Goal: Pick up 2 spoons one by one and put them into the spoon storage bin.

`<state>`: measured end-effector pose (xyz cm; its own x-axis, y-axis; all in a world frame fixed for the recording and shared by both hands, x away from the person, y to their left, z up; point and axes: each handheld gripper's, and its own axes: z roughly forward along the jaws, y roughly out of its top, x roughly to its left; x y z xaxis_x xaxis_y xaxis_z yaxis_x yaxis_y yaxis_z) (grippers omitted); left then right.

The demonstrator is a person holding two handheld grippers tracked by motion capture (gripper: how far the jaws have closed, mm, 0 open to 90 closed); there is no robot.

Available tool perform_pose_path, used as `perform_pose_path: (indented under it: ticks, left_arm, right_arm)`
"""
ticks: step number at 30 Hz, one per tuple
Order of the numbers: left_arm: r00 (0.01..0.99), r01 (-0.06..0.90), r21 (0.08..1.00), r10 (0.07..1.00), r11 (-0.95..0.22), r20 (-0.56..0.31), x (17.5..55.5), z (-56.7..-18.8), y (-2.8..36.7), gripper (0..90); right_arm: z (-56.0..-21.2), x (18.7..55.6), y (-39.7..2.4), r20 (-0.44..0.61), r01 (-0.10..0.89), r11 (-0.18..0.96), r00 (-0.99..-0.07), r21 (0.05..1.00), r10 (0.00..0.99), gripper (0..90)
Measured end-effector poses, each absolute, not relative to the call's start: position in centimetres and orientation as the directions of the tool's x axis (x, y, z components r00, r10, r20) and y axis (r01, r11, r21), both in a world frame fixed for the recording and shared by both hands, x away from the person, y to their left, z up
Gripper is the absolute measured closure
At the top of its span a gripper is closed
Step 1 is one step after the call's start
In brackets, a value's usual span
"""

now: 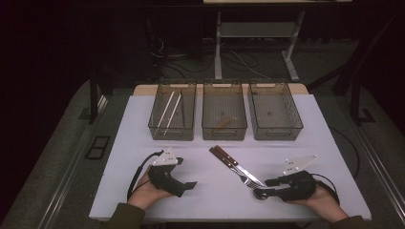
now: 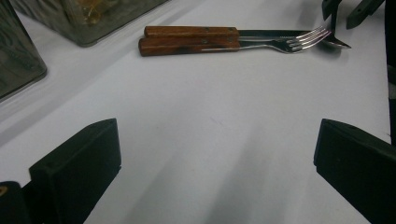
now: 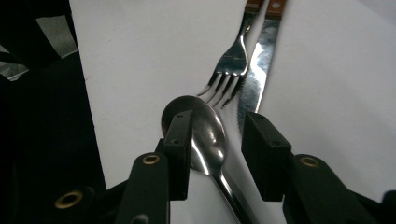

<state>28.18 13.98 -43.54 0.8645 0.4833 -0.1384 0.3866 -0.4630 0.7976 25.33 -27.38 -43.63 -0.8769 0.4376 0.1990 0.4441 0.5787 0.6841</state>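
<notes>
A steel spoon (image 3: pixel 210 135) lies on the white table (image 1: pixel 143 191) at the front right, its bowl between the jaws of my right gripper (image 3: pixel 217 121). The jaws stand a little apart, and a gap shows between the spoon and one pad. In the high view the right gripper (image 1: pixel 265 187) points left over the spoon (image 1: pixel 261 193). Just beyond it lie a wooden-handled fork (image 3: pixel 231 63) and knife (image 3: pixel 259 70), side by side. My left gripper (image 1: pixel 191 185) rests at the front left, open wide with nothing between its jaws (image 2: pixel 217 158).
Three clear bins stand in a row at the back. The left bin (image 1: pixel 172 131) holds pale chopsticks (image 1: pixel 167 112), the middle bin (image 1: pixel 224 131) a brown stick-like piece (image 1: pixel 223 123), and the right bin (image 1: pixel 274 133) looks bare. Dark floor surrounds the table.
</notes>
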Motion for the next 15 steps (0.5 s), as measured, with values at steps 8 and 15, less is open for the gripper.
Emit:
perform_pose_path:
  ticks: [8, 15]
  left_arm:
    - [0.865, 0.386, 0.797, 0.482, -0.464, -0.138, 28.14, -43.55, 13.96, 0.0]
    - [0.866, 0.387, 0.796, 0.48, -0.465, -0.141, 28.13, -43.57, 13.91, 0.0]
  right_arm:
    - [-44.44, 25.27, -26.72, 0.172, 0.422, 0.615, -0.889, 0.666, 0.424, 60.4]
    - [-44.68, 24.89, -26.42, 0.133, 0.381, 0.649, -0.908, 0.659, 0.398, 59.4]
